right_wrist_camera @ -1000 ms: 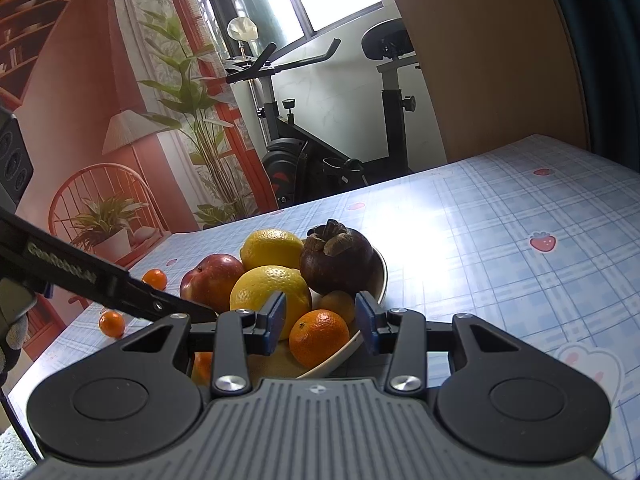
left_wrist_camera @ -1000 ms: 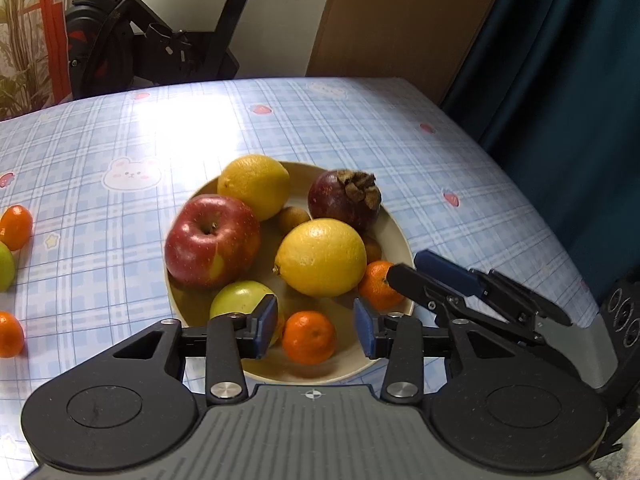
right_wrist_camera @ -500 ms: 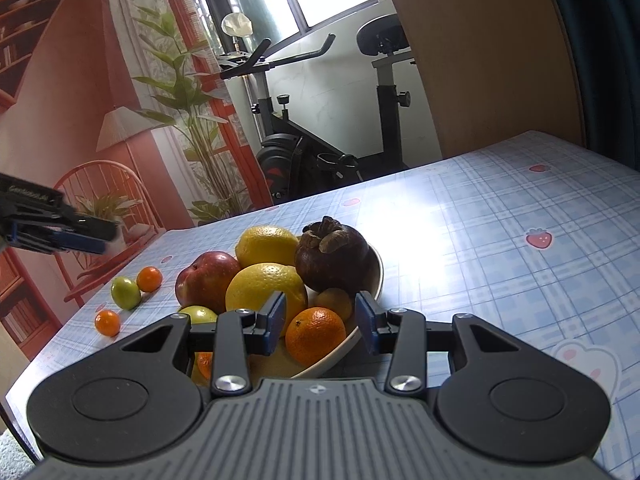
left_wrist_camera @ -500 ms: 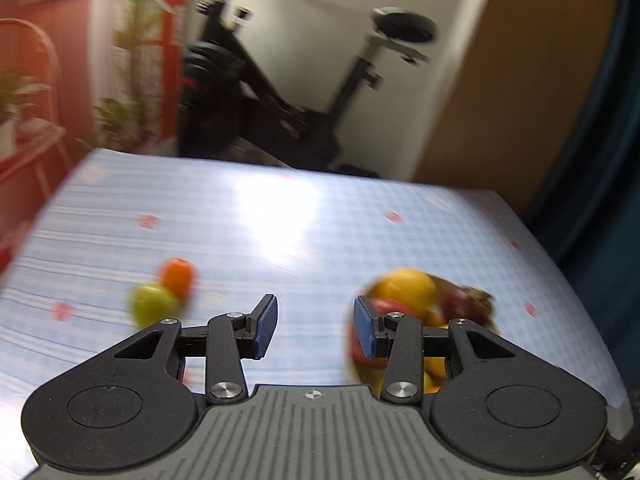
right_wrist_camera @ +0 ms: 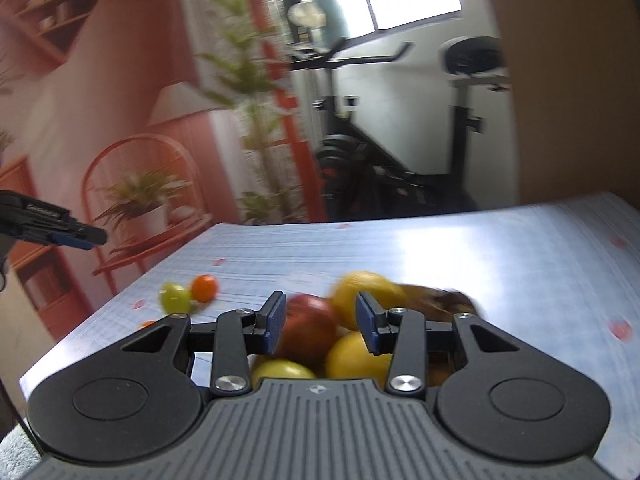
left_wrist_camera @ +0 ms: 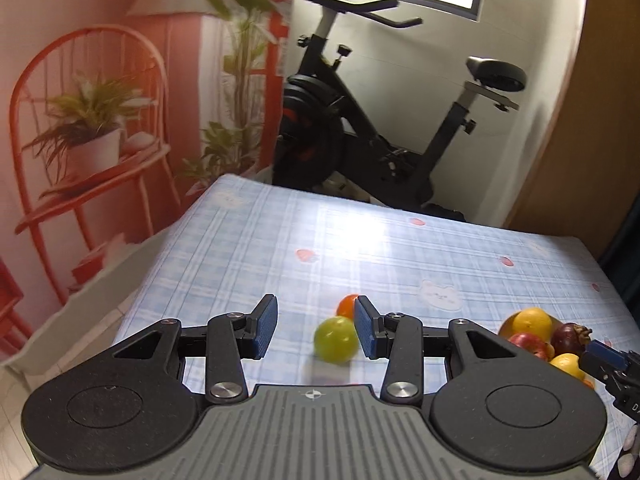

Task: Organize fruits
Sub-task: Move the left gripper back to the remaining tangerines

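Above: left gripper (left_wrist_camera: 316, 327), fingers parted and empty, green fruit (left_wrist_camera: 335, 339) just inside its right finger. Right gripper (right_wrist_camera: 321, 322), likewise parted, empty, over bowl (left_wrist_camera: 505, 326) holding red apple (right_wrist_camera: 309, 327), lemons (right_wrist_camera: 368, 294).

A small green fruit (left_wrist_camera: 335, 339) lies on the checked tablecloth with a small orange one (left_wrist_camera: 346, 306) touching it at about one o'clock, the orange partly hidden in the left wrist view. At three o'clock from this pair, well apart, the rest are heaped together — an orange-yellow citrus (left_wrist_camera: 532, 321) at the back, a red apple (left_wrist_camera: 528, 344) in front of it, a dark purple mangosteen (left_wrist_camera: 571, 337) with its dried crown up, and a yellow lemon (left_wrist_camera: 568, 364) nearest. In the blurred right wrist view the same heap shows a yellow-green fruit (right_wrist_camera: 282, 369) at six o'clock.
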Demonstrator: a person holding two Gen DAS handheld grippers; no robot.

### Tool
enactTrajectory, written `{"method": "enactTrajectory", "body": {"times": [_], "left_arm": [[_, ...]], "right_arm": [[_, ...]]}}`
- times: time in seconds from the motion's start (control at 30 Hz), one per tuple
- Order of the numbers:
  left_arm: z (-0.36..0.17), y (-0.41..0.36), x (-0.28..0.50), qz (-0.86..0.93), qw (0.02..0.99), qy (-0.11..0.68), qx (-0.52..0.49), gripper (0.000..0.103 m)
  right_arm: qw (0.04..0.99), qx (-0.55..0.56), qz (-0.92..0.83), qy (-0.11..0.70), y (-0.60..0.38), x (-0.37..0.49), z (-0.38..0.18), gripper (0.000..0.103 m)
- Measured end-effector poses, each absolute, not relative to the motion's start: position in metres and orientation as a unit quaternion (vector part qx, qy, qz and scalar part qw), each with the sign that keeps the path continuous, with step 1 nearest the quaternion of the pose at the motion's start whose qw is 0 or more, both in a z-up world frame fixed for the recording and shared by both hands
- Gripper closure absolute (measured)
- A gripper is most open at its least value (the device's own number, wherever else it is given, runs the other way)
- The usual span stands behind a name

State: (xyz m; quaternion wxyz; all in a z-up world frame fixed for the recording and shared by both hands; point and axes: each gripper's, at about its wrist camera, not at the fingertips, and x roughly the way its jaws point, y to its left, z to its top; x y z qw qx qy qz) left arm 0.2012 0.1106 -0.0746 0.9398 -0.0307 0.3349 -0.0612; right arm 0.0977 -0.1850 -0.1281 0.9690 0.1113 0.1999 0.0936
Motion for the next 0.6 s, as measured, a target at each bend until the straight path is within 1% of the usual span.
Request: {"method": "enactTrajectory", "body": {"times": [0.17, 0.27, 0.43, 0.6], "left_arm": [[-0.09, 0.129, 0.196, -0.051, 0.94, 0.336, -0.029, 0.059], [-0.1, 0.144, 0.197, -0.035, 0.94, 0.336, -0.042, 0.059], [-0.105, 0.165, 0.192, -0.011, 0.942, 0.328, -0.067, 0.059], [-0.111, 0.184, 0.185, 0.003, 0.941, 0.327, -0.086, 0.059]], "right_arm": [[0.956, 0.103, 0.162, 0.223, -0.138, 0.133, -0.123, 0.06], [0.945, 0.069, 0.208, 0.242, -0.098, 0.157, -0.126, 0.06], [0.92, 0.018, 0.275, 0.278, -0.043, 0.191, -0.143, 0.06], [0.9, -0.013, 0.29, 0.326, -0.007, 0.226, -0.165, 0.06]]}}
